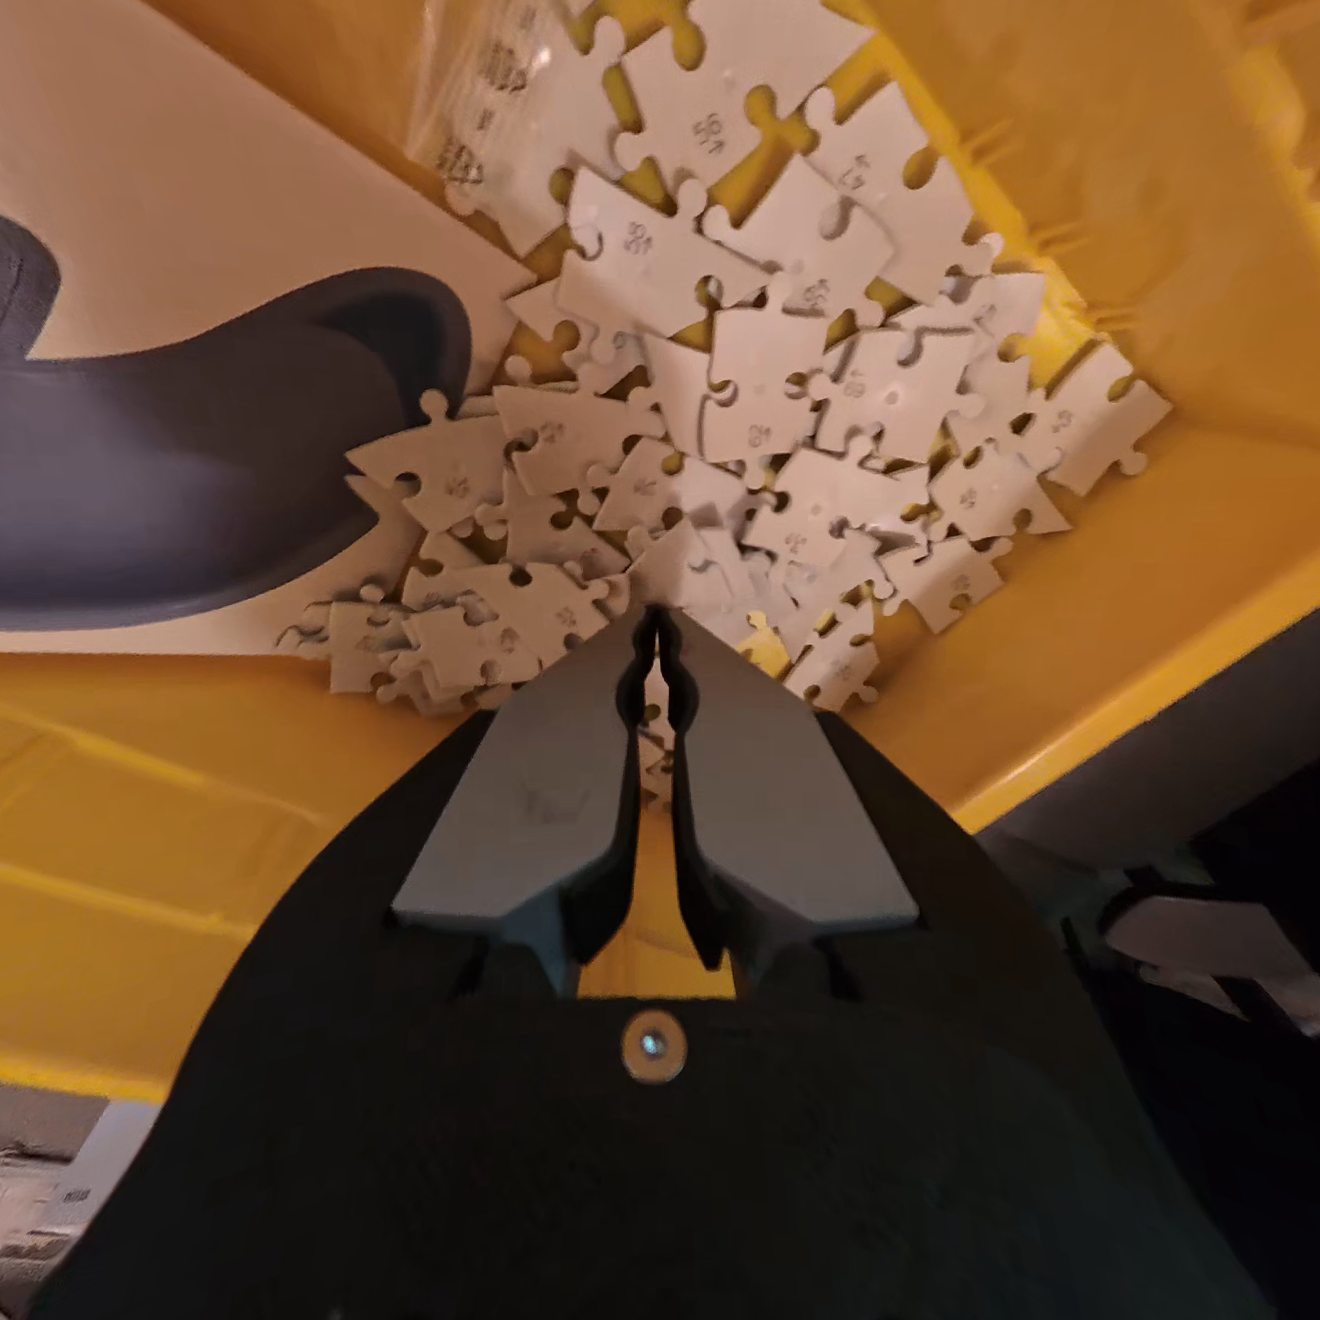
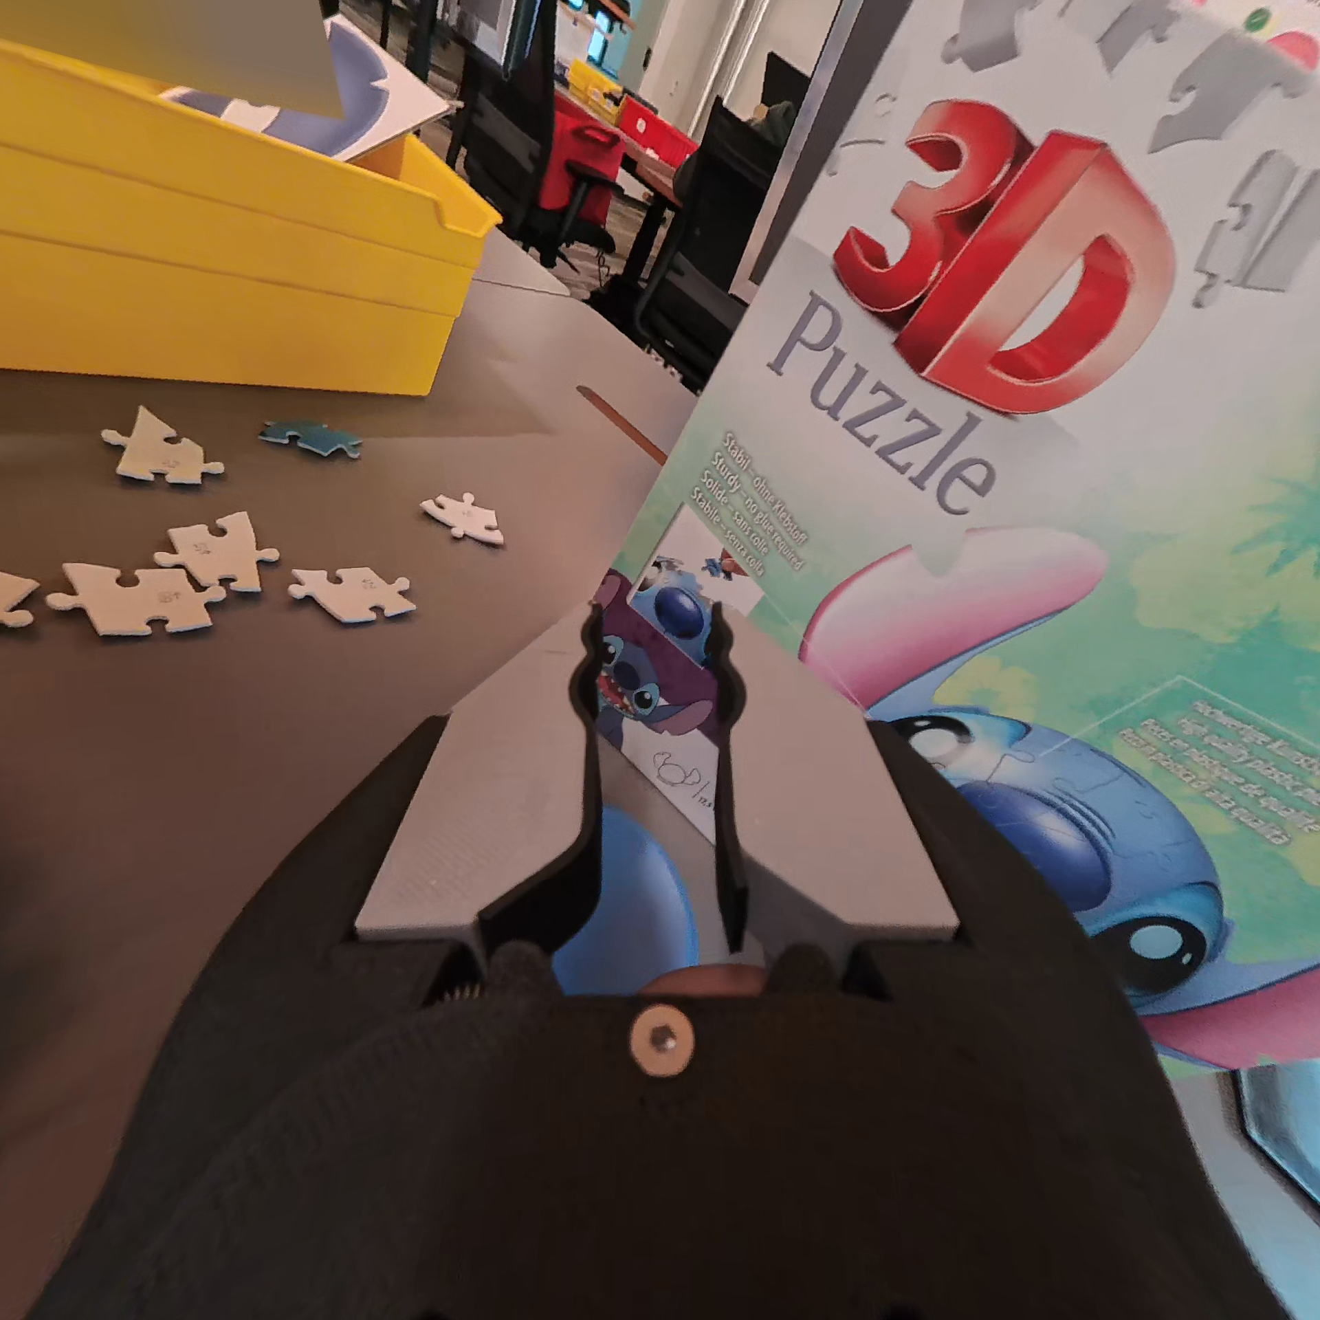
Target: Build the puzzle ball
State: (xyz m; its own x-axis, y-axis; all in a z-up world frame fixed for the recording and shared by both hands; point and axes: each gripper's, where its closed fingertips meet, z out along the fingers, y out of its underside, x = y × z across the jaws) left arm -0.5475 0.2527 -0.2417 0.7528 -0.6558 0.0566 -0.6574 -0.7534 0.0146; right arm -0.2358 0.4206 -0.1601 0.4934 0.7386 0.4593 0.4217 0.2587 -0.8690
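In the left wrist view a heap of white puzzle pieces (image 1: 750,400) lies back side up in a yellow bin (image 1: 1114,186). My left gripper (image 1: 657,616) is low over the heap. Its fingers are shut, and the tips pinch the near edge of one white puzzle piece (image 1: 675,561) that tilts up from the pile. In the right wrist view my right gripper (image 2: 655,623) is open just above the dark table (image 2: 214,750), right in front of the puzzle box (image 2: 1000,514). A blue rounded shape (image 2: 628,893) shows low between its fingers; no pad presses on it.
A white card with a dark curved shape (image 1: 214,464) and a clear bag (image 1: 486,107) lie in the bin. Several loose white pieces (image 2: 136,600) and a teal one (image 2: 311,437) lie on the table before the bin (image 2: 214,250). Chairs and desks stand behind. Tip to tip, the grippers are about 35 cm apart.
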